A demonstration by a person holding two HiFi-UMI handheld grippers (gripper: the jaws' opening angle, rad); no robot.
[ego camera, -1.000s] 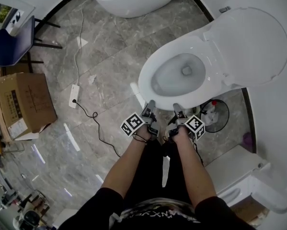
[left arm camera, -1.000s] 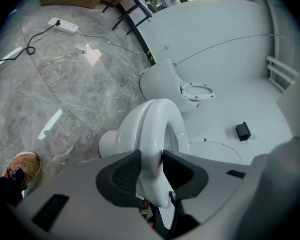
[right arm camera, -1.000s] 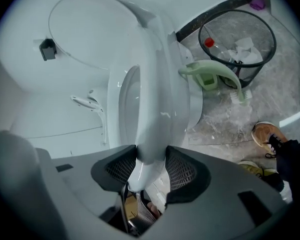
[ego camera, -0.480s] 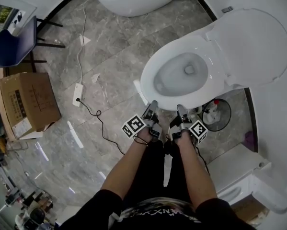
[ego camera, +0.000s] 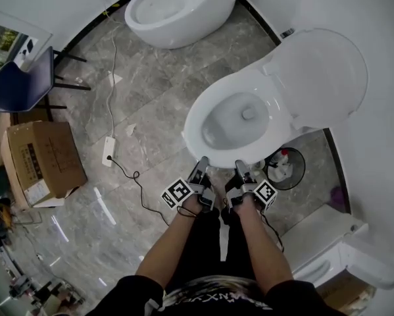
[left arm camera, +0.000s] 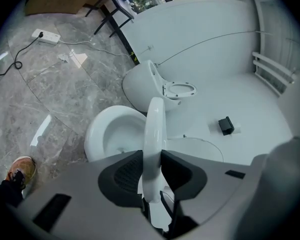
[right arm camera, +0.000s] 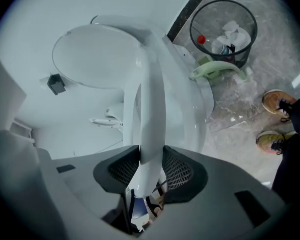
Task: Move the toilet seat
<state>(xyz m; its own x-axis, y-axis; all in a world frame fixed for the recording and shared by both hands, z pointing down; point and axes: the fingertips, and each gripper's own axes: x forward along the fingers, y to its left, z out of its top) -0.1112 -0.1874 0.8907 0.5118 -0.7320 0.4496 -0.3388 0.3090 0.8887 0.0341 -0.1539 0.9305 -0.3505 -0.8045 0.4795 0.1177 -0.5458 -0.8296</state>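
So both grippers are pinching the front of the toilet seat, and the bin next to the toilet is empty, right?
Not empty: the right gripper view shows the wire bin holding a bottle and paper. The rest is right: the left gripper and right gripper both pinch the front of the toilet seat.

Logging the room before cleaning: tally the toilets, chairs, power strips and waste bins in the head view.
Toilets: 2
Chairs: 1
Power strips: 1
Waste bins: 1
Total: 5
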